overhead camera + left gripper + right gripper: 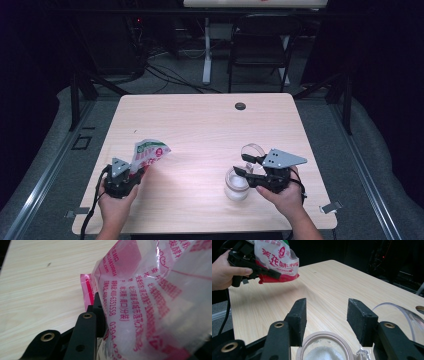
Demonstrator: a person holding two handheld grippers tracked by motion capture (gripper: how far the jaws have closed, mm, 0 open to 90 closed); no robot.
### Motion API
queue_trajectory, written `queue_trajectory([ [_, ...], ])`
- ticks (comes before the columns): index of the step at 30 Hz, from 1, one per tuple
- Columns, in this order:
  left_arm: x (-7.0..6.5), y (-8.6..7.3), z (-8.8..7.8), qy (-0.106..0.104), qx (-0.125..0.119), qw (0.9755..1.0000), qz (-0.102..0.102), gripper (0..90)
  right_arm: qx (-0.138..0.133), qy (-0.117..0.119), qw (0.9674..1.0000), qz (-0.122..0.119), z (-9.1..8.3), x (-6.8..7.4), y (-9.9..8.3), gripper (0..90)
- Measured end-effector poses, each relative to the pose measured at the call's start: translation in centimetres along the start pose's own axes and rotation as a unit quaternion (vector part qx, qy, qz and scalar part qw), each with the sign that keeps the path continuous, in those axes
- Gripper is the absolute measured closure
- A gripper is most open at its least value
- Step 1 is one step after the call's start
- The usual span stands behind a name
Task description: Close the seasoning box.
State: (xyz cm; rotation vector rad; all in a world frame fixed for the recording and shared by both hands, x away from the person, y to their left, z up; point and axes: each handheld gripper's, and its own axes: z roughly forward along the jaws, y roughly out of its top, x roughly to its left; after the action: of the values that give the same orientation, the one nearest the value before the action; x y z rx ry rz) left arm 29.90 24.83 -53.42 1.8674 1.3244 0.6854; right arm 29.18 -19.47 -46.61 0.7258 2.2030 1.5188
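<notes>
- Bag (155,302), left gripper view: running off the top, right and bottom edges; covering one jaw of the left gripper (131,176), so the grip itself is staying hidden.
- Jar (324,347), right gripper view: being cut off by the bottom edge, with the rim and white grains showing.
- Clear lid (402,312): running off the right edge.
- Bag print, high view: reading too small to make out.
- Forearms, high view: being cropped at the bottom edge.

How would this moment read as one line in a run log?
left tongs: shut on bag, held above table | right tongs: open, over open jar of white grains | lid: lying behind jar
</notes>
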Motion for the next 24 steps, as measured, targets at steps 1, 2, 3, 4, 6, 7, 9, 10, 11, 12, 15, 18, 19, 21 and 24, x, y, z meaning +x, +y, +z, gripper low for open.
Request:
queue_trajectory([
  [1,0.4,-0.2,-0.1,0.004,0.003,1.0,-0.005,74.4,0.0,-0.001,1.0,0.0,0.0,0.0,0.0,49.9],
  [2,0.8,-0.4,-0.1,0.006,0.001,0.9999,-0.013,74.4,0.001,-0.001,1.0,0.0,0.0,0.0,0.0,49.9],
  [3,1.1,-0.6,-0.2,0.01,0.0,0.9998,-0.018,74.5,0.002,-0.001,1.0,0.0,0.0,0.0,0.0,49.9],
  [4,1.4,-0.7,-0.2,0.015,0.004,0.9997,-0.019,74.4,0.002,-0.001,1.0,0.0,0.0,-0.1,-0.1,50.0],
  [6,1.8,-1.0,-0.2,0.026,0.005,0.9995,-0.02,74.5,0.001,-0.001,1.0,0.0,0.0,-0.1,-0.1,49.9],
  [7,2.0,-1.1,-0.2,0.031,0.005,0.9993,-0.023,74.5,0.002,-0.001,1.0,0.001,0.0,-0.1,-0.1,49.9],
  [9,2.4,-1.3,-0.1,0.034,0.003,0.9988,-0.035,74.5,0.002,-0.002,1.0,0.002,0.0,-0.1,-0.2,49.9],
  [10,2.7,-1.3,0.0,0.036,0.001,0.9985,-0.04,74.5,0.003,-0.002,1.0,0.002,0.0,-0.1,-0.2,49.9],
  [11,2.9,-1.4,0.1,0.039,0.0,0.9982,-0.044,74.5,0.003,-0.002,1.0,0.002,0.0,-0.1,-0.2,49.9],
  [12,3.0,-1.4,0.2,0.044,-0.001,0.9979,-0.049,74.5,0.003,-0.002,1.0,0.002,0.0,-0.2,-0.2,49.9],
  [15,3.3,-1.4,0.7,0.057,0.002,0.997,-0.053,74.5,0.002,-0.002,1.0,0.003,0.1,-0.1,-0.2,49.9],
  [18,3.5,-1.3,1.5,0.071,0.007,0.9962,-0.05,74.4,0.003,-0.001,1.0,0.002,0.1,-0.1,-0.2,49.9],
  [19,3.5,-1.3,1.7,0.079,0.01,0.9958,-0.046,74.4,0.004,-0.001,1.0,0.002,0.1,-0.1,-0.2,49.9],
  [21,3.7,-1.3,2.2,0.094,0.012,0.9946,-0.042,74.4,0.004,-0.003,1.0,0.002,0.1,-0.1,-0.3,50.0],
  [24,4.2,-1.4,2.6,0.108,0.017,0.9931,-0.043,74.4,0.003,-0.002,1.0,0.004,0.0,-0.2,-0.3,50.1],
])
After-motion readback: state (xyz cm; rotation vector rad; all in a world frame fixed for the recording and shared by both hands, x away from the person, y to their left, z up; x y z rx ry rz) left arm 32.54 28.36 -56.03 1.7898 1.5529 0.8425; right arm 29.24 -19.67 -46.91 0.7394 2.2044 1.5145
